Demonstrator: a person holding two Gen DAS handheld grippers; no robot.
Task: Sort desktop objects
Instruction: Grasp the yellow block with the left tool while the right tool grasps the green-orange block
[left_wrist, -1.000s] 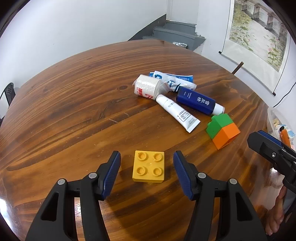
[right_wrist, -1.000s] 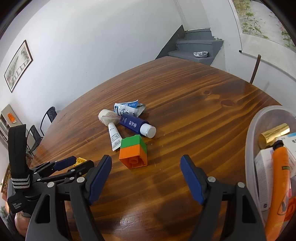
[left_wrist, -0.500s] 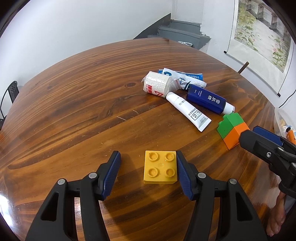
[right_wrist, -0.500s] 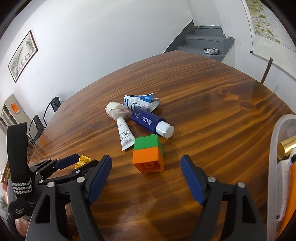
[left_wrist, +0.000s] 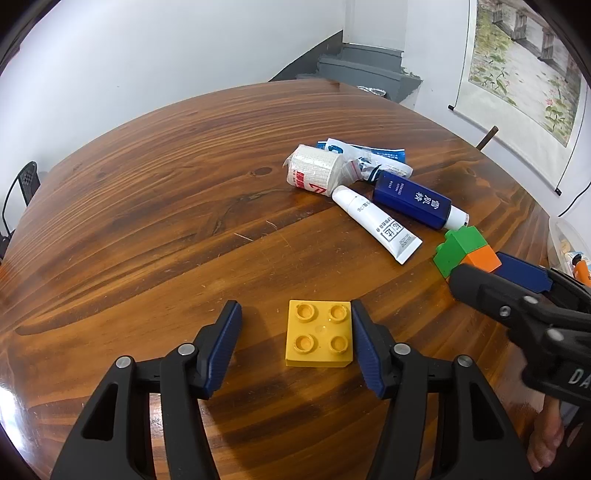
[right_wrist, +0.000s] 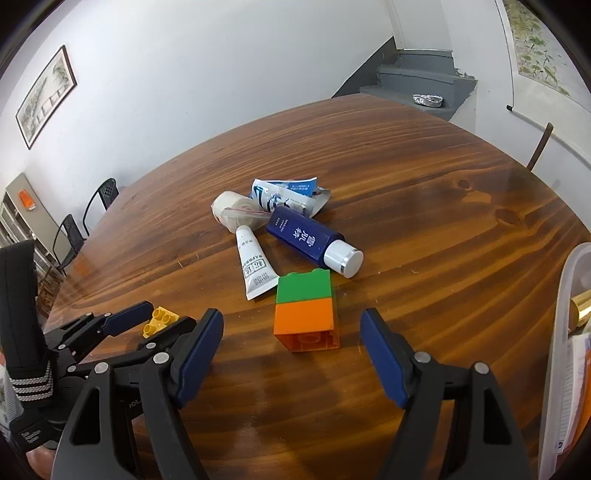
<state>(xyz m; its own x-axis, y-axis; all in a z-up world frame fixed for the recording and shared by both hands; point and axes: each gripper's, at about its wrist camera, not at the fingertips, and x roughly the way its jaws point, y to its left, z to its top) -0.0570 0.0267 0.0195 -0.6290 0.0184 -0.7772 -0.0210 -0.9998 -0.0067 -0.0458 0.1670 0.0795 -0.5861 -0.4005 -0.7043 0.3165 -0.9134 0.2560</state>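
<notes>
A: Where's the yellow brick (left_wrist: 318, 334)?

B: On the table (left_wrist: 155, 206), between the closing left gripper (left_wrist: 295, 345); one pad touches it. The right gripper (right_wrist: 291, 349) gapes, empty, before the green-orange block (right_wrist: 304, 308). Tubes and bottle remain unsorted.

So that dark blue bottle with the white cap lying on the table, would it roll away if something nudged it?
Probably not far: the dark blue bottle looks flat-sided, though its round white cap might let it pivot. It seems stiff plastic, unlikely to squash. Its glossy surface could be slippery, and a nudge may shift the white tube beside it.
</notes>
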